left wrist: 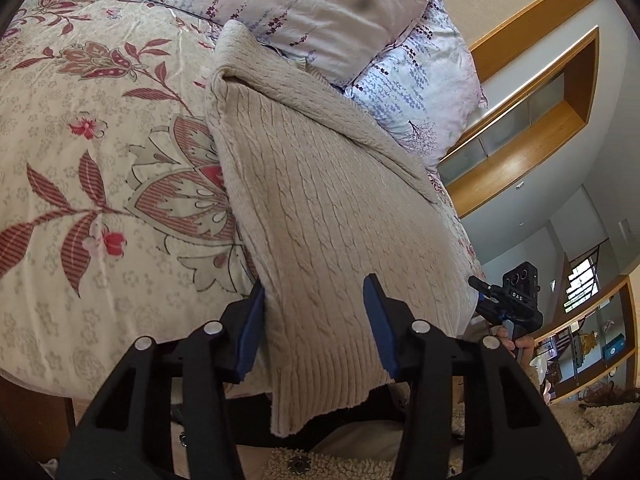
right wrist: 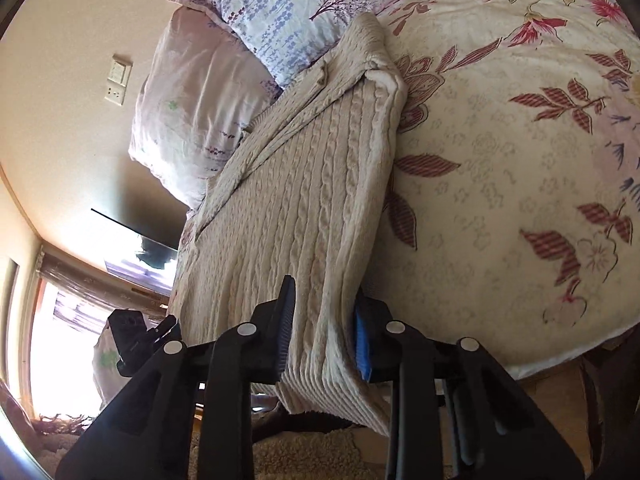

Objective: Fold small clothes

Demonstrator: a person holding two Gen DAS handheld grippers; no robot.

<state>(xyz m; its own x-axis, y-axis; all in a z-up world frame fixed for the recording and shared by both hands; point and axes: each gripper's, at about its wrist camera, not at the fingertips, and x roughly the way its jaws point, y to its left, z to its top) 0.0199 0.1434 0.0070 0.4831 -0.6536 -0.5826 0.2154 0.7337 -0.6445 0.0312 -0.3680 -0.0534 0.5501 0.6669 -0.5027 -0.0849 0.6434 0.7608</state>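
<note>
Fingers of the left gripper (left wrist: 316, 320) stand apart astride the ribbed hem of the beige cable-knit sweater (left wrist: 320, 200), one pad touching its edge, the other clear. Right gripper (right wrist: 324, 332) pads press the hem's other corner from both sides. From both hems the sweater runs out over the floral bedspread (left wrist: 80, 140) to the pillows (left wrist: 280, 4).

The left gripper (left wrist: 318, 328) stands with jaws apart, not pressing; the right gripper (right wrist: 324, 334) stands narrower, both angled downward.
</note>
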